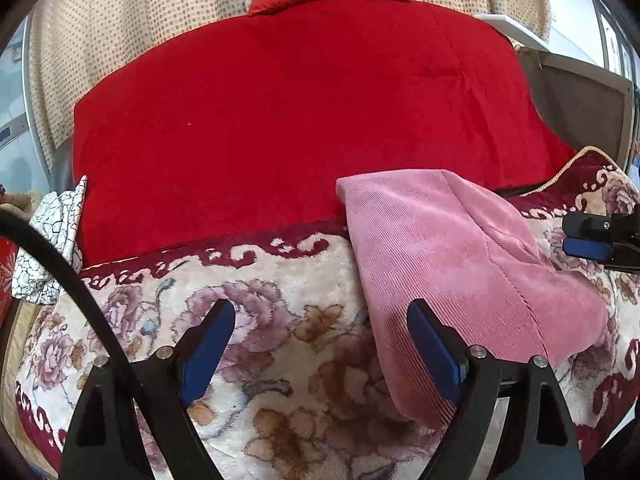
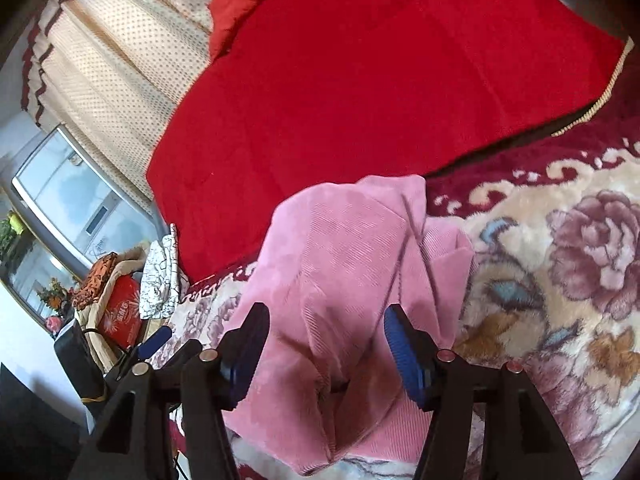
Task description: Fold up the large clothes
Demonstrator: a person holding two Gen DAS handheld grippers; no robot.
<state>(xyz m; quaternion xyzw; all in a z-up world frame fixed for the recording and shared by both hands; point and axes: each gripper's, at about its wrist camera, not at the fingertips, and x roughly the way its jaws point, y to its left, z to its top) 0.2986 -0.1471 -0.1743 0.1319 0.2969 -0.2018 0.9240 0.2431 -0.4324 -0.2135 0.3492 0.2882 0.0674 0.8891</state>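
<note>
A folded pink corduroy garment (image 1: 460,260) lies on the floral plush blanket (image 1: 280,340), its far end resting on a red quilt (image 1: 300,120). My left gripper (image 1: 320,312) is open over the blanket, nothing between its pads; its right finger (image 1: 432,344) hangs over the garment's left edge. In the right wrist view the garment (image 2: 340,260) lies bunched with a crease down its middle. My right gripper (image 2: 327,314) hovers just above it, jaws apart and pads off the cloth. That gripper shows at the right edge of the left wrist view (image 1: 592,240).
A dotted beige curtain (image 1: 120,20) hangs behind the bed. A white cloth with black crackle lines (image 1: 52,240) lies at the quilt's left end. A black cable (image 1: 60,264) crosses the left side. Bags and a red box (image 2: 120,316) stand beside the bed.
</note>
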